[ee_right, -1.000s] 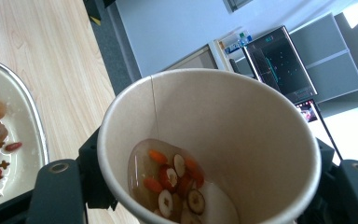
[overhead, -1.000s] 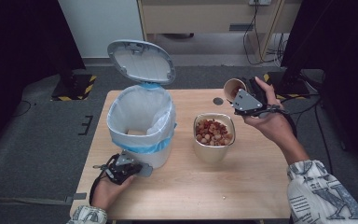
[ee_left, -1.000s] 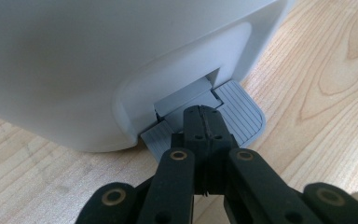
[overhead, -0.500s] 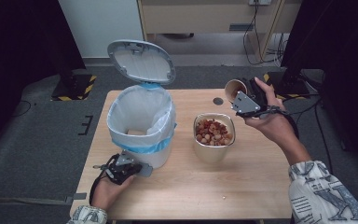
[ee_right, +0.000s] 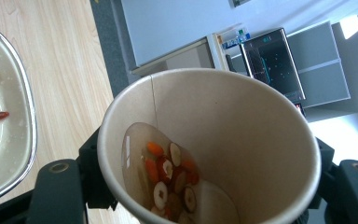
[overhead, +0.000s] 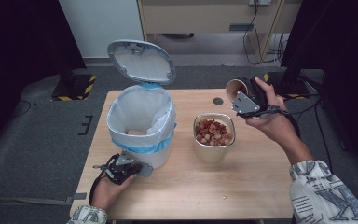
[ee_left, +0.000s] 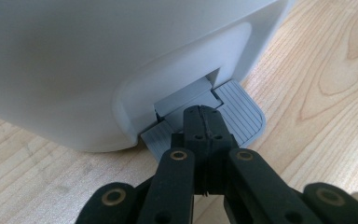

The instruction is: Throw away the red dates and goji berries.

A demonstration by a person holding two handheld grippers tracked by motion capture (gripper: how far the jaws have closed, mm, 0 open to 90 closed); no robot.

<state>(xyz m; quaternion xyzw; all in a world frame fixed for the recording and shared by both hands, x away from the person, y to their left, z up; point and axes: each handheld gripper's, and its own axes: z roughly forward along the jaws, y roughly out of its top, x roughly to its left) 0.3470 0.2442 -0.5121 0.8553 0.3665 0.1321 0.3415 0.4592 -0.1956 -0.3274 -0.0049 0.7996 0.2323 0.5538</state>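
A white pedal bin [overhead: 142, 126] with a blue-edged liner stands on the left half of the table, its grey lid [overhead: 141, 60] raised. My left gripper [overhead: 123, 169] is at the bin's foot. In the left gripper view it [ee_left: 203, 116] is shut with nothing between the jaws, and its tips rest on the grey pedal [ee_left: 244, 114]. My right gripper [overhead: 244, 100] is held up at the far right, shut on a tilted paper cup [overhead: 236, 88]. In the right gripper view the cup [ee_right: 242, 116] holds liquid with red and white bits of food.
A metal bowl [overhead: 213, 149] of reddish food scraps stands mid-table, right of the bin; its rim [ee_right: 25, 140] appears in the right gripper view. A small dark disc [overhead: 218, 101] lies near the far edge. Something pale [overhead: 135, 132] lies in the bin's liner.
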